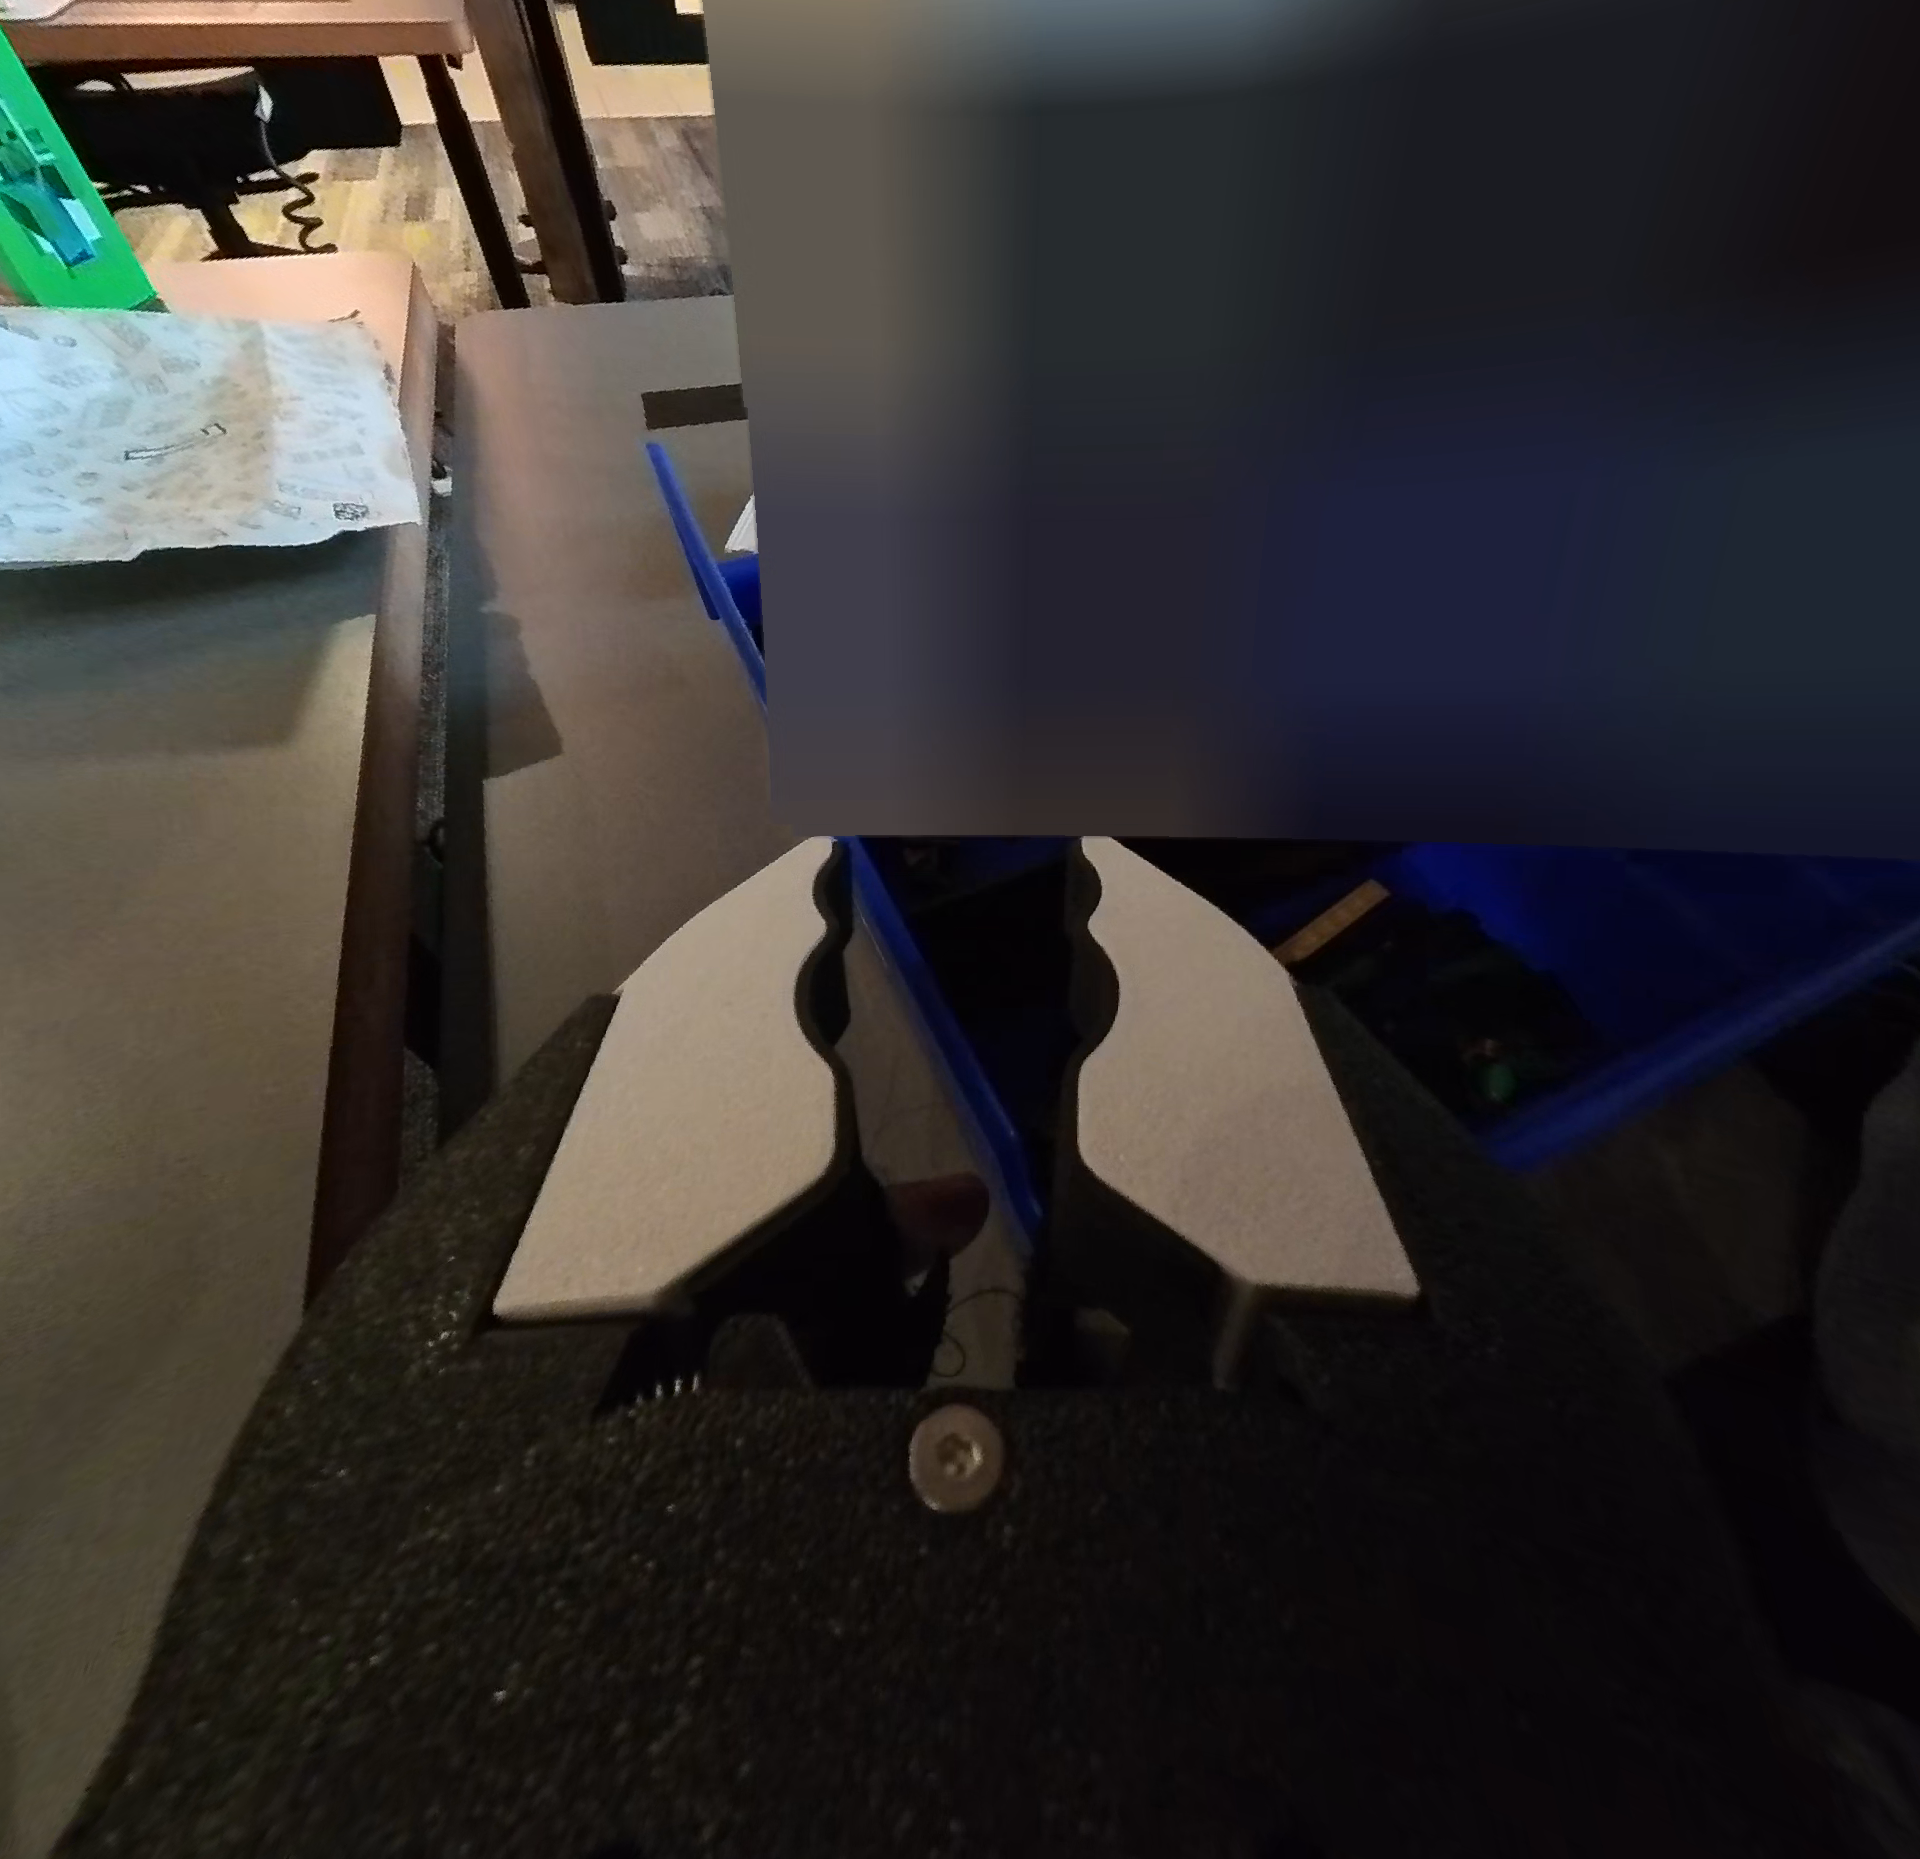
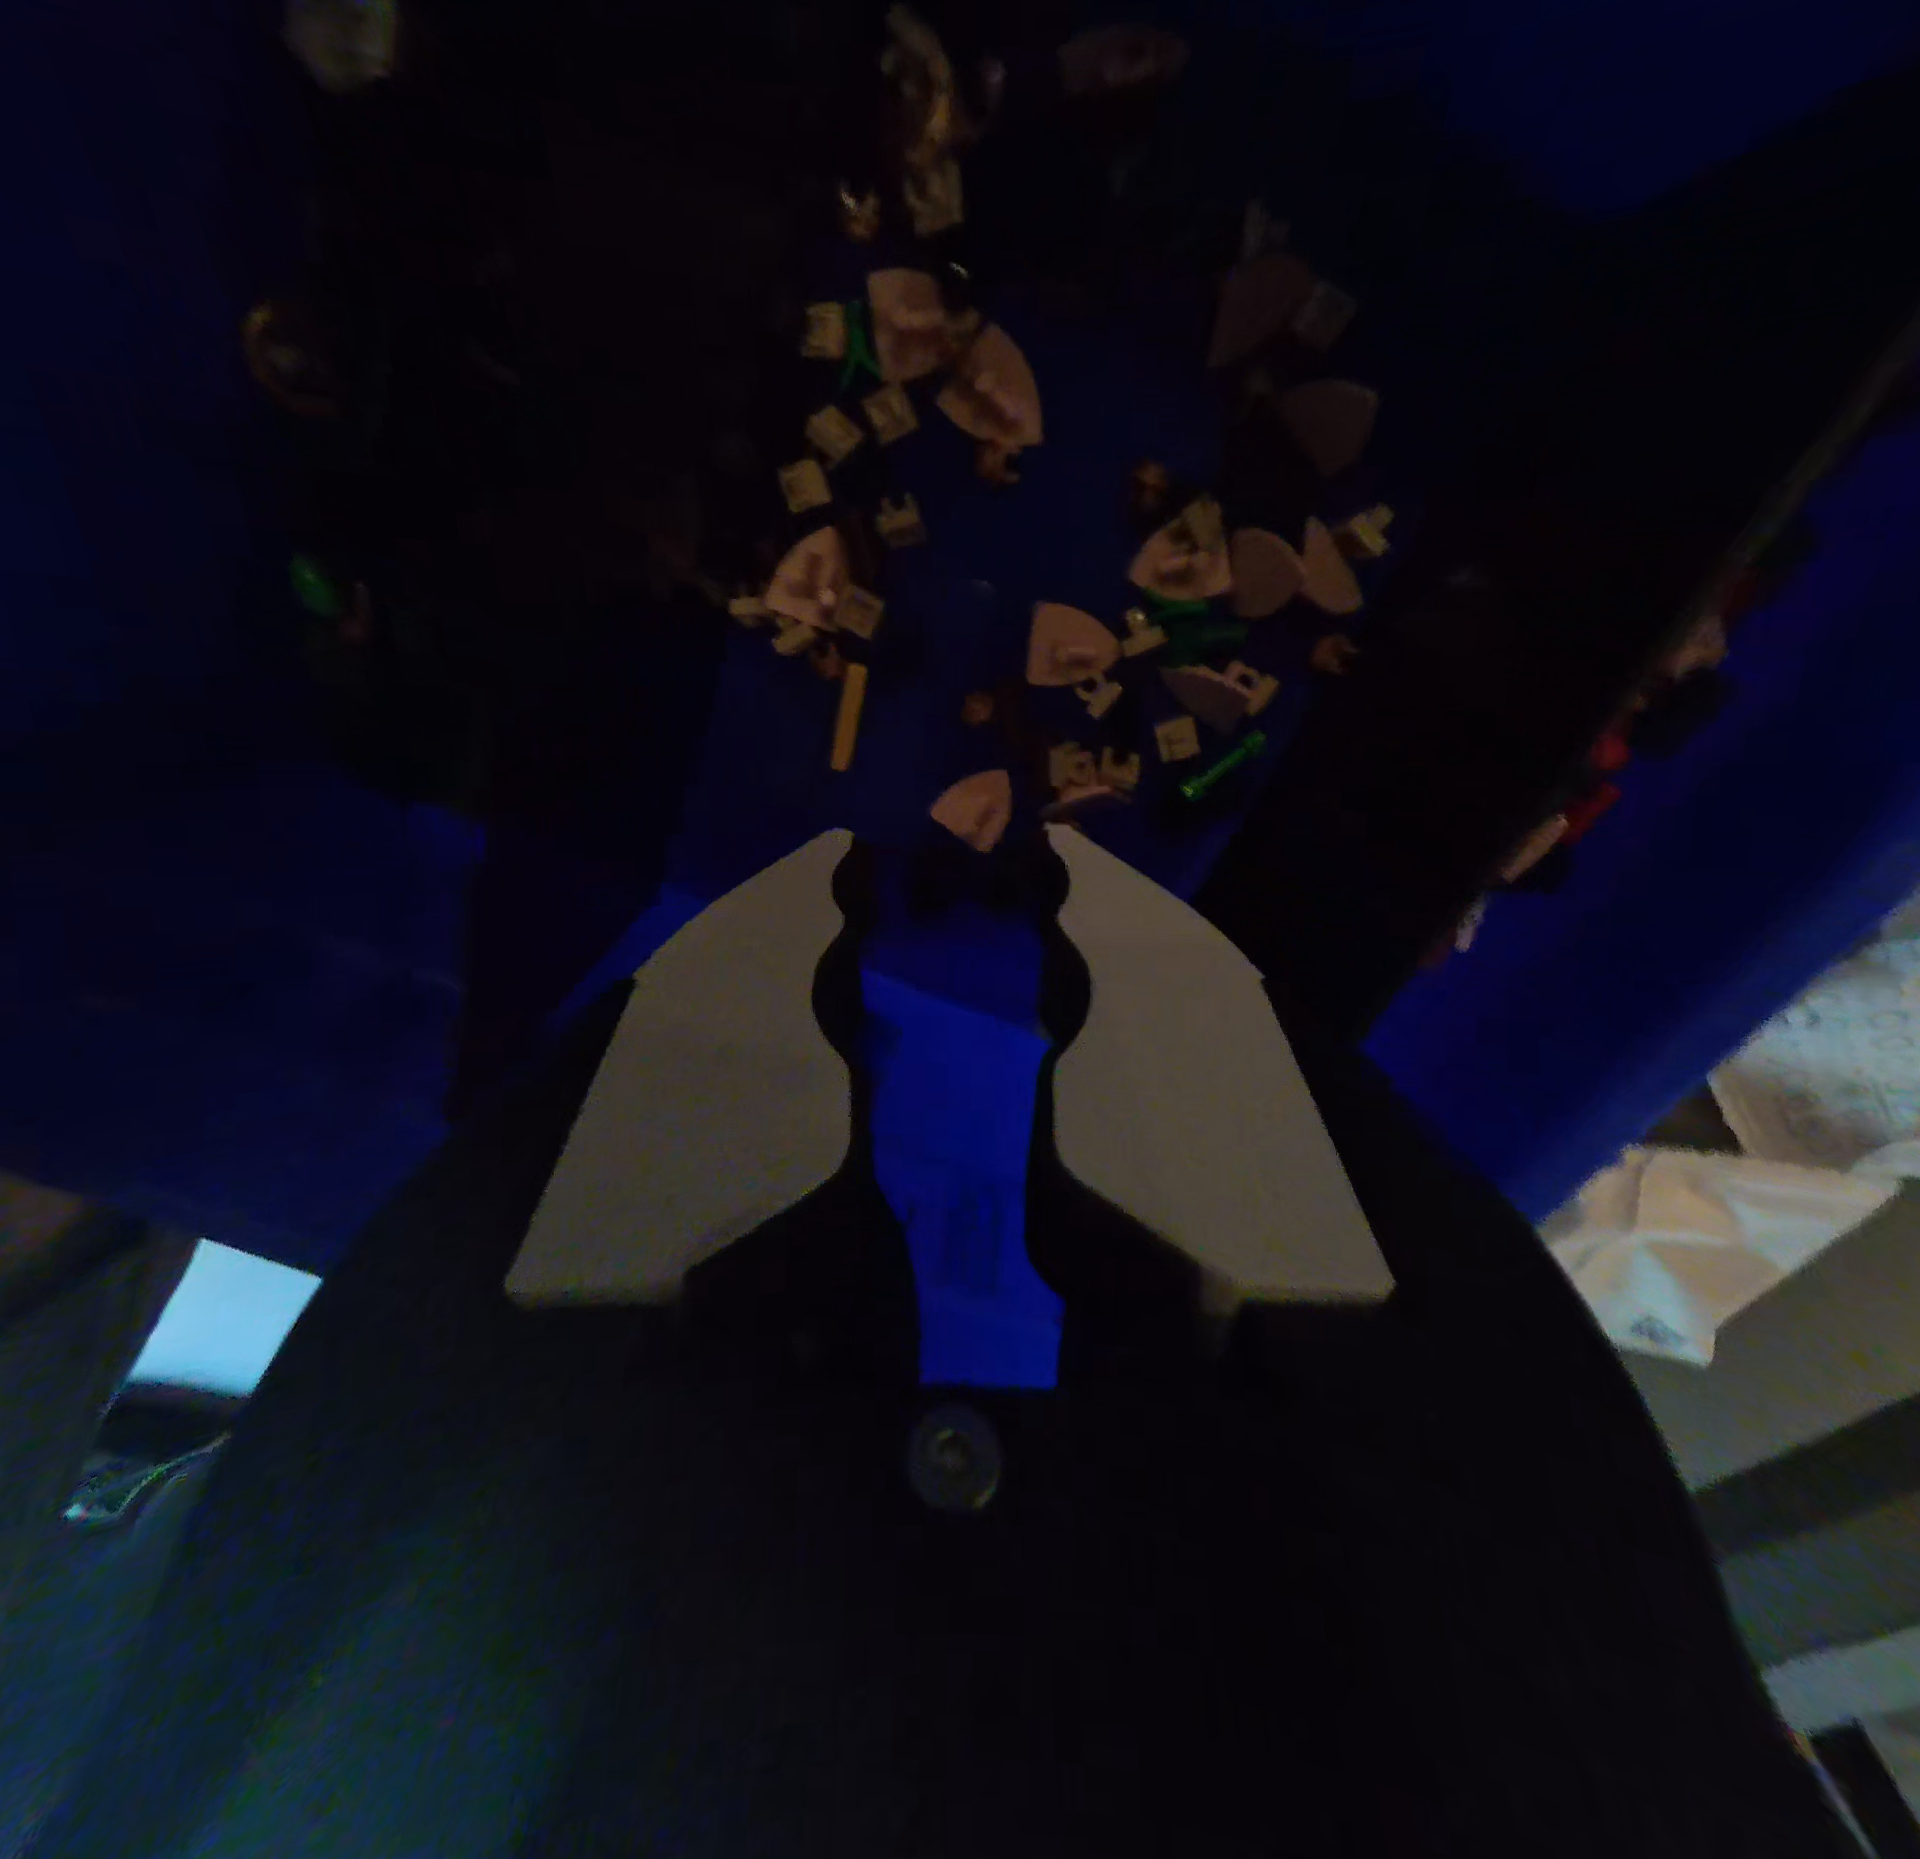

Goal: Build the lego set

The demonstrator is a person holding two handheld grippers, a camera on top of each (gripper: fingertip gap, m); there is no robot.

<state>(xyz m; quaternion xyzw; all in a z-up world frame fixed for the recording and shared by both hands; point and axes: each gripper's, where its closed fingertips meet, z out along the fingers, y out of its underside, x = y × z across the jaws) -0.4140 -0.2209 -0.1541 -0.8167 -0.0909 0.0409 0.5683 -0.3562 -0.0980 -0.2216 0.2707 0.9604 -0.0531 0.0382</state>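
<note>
My left gripper (image 1: 956, 848) is open. The thin side wall of a blue bin (image 1: 935, 1030) runs between its fingers, close to the left finger (image 1: 717, 1061). A blurred patch hides what lies past the tips. My right gripper (image 2: 951, 838) is open and points down into the same blue bin (image 2: 1558, 1030). Several small tan pieces lie scattered on the bin's floor. A rounded tan piece (image 2: 974, 810) lies just beyond the fingertips. A tan bar (image 2: 850, 716) and a green rod (image 2: 1224, 765) lie a little farther off. The space between the tips is dark and I cannot make out anything in it.
The bin stands on a brown table (image 1: 582, 666). A second table (image 1: 156, 874) to the left carries a printed paper sheet (image 1: 187, 427) and a green object (image 1: 62, 199). A narrow gap (image 1: 431, 770) runs between the tables. White crumpled paper (image 2: 1714, 1238) lies beside the bin. Tip to tip, the grippers are about 15 cm apart. The rounded tan piece (image 2: 974, 810) lies some 4 cm from my right tips, 15 cm from my left tips.
</note>
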